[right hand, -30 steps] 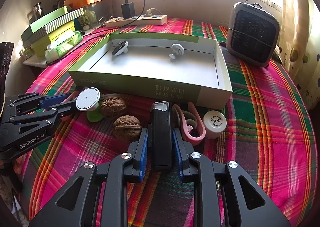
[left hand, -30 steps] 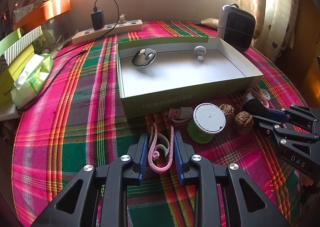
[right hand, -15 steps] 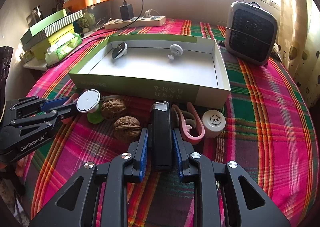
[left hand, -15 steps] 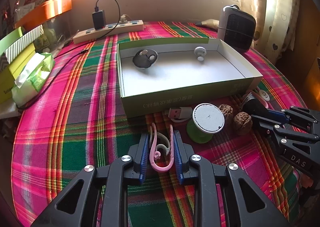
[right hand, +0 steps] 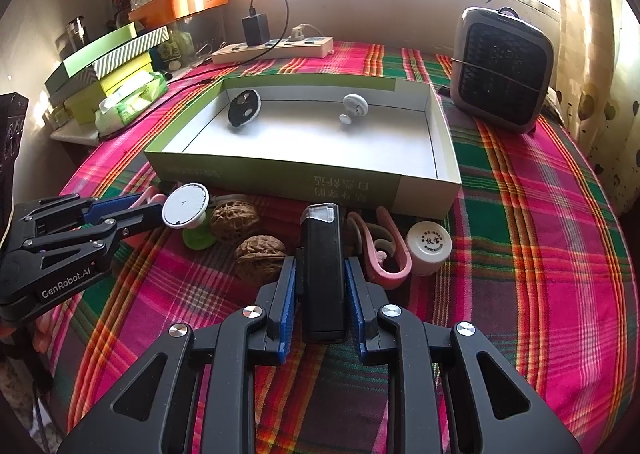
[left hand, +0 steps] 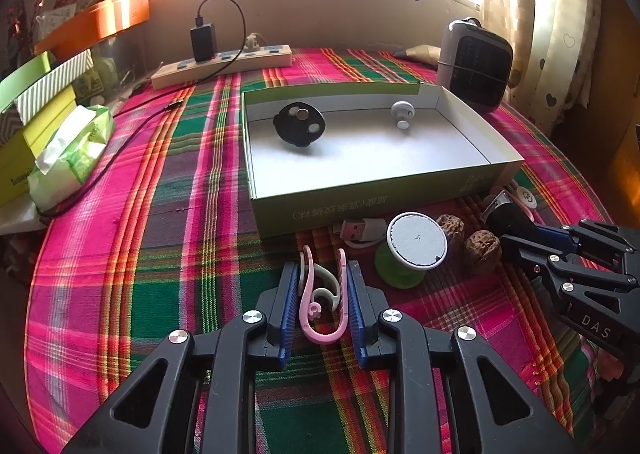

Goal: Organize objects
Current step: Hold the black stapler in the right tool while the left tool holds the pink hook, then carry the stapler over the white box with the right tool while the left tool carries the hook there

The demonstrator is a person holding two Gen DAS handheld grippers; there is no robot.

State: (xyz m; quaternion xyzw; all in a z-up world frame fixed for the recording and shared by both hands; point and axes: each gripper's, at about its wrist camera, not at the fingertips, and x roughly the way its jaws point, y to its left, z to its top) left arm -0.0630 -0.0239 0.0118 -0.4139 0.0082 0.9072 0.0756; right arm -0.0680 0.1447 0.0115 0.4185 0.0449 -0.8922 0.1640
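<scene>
My left gripper [left hand: 322, 274] is shut on a pink ear hook [left hand: 320, 294] just above the plaid cloth. My right gripper [right hand: 320, 270] is shut on a black rectangular device [right hand: 322, 266], also low over the cloth. An open green box [left hand: 360, 194] lies ahead, holding a black round disc [left hand: 298, 124] and a white knob [left hand: 402, 112]. In front of the box lie a green-and-white spool [left hand: 414, 244], two walnuts [right hand: 256, 254], a USB plug [left hand: 356, 230], a second pink ear hook [right hand: 384, 250] and a small white jar [right hand: 428, 246].
A grey fan heater [right hand: 502, 68] stands at the back right. A power strip [left hand: 224, 66] with a charger lies along the back wall. Stacked boxes [right hand: 104, 62] and a tissue pack [left hand: 68, 158] sit at the left edge of the table.
Both grippers have lifted slightly and drifted back from the box with their objects held. Nothing on the cloth has shifted.
</scene>
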